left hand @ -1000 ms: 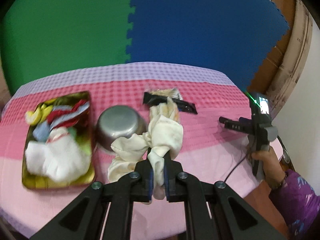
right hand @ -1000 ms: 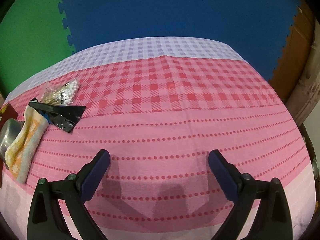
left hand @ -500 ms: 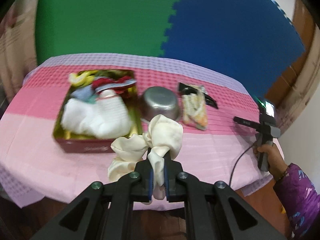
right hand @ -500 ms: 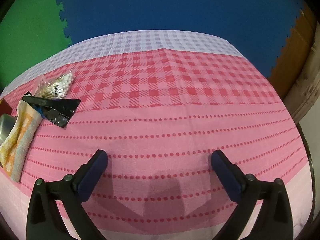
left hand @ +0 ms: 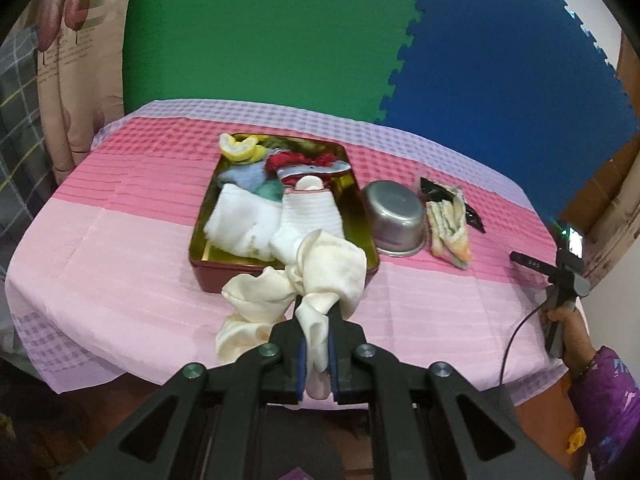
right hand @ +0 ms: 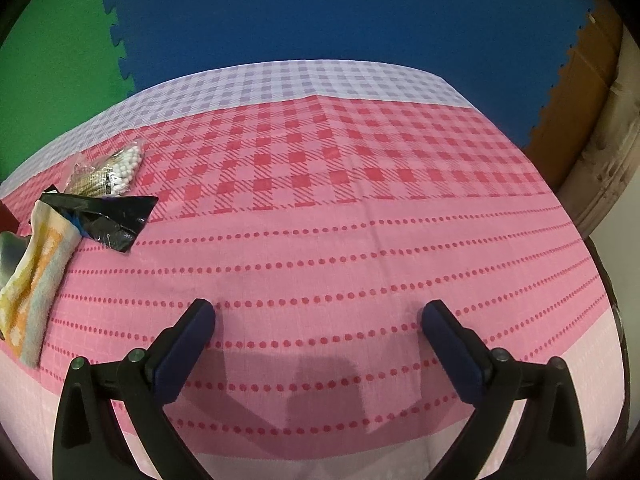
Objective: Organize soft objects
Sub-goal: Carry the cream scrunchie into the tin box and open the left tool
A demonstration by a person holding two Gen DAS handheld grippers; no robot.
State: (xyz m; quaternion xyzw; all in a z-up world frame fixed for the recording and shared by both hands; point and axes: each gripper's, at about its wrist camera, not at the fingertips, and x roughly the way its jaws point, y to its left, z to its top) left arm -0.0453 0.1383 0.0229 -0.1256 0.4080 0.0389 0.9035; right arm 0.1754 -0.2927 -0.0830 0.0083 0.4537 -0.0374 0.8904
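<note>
My left gripper (left hand: pixel 317 354) is shut on a cream cloth scrunchie (left hand: pixel 304 280) and holds it in the air over the table's near edge, in front of a red and gold tin tray (left hand: pixel 280 272). The tray holds white socks (left hand: pixel 276 220), a yellow scrunchie (left hand: pixel 239 148), a red one and blue cloths. A folded yellow and white towel (left hand: pixel 448 224) lies right of a steel bowl (left hand: pixel 394 218); the towel also shows in the right wrist view (right hand: pixel 32 284). My right gripper (right hand: pixel 318 314) is open and empty above the pink tablecloth.
A black packet (right hand: pixel 104 216) and a bag of cotton swabs (right hand: pixel 108 170) lie at the left in the right wrist view. The right gripper and the hand holding it (left hand: pixel 560 280) are at the table's right edge. Green and blue foam mats stand behind.
My left gripper has pulled back and swung left with the scrunchie; the tray now lies straight ahead instead of to the left. The right gripper stays open, almost still.
</note>
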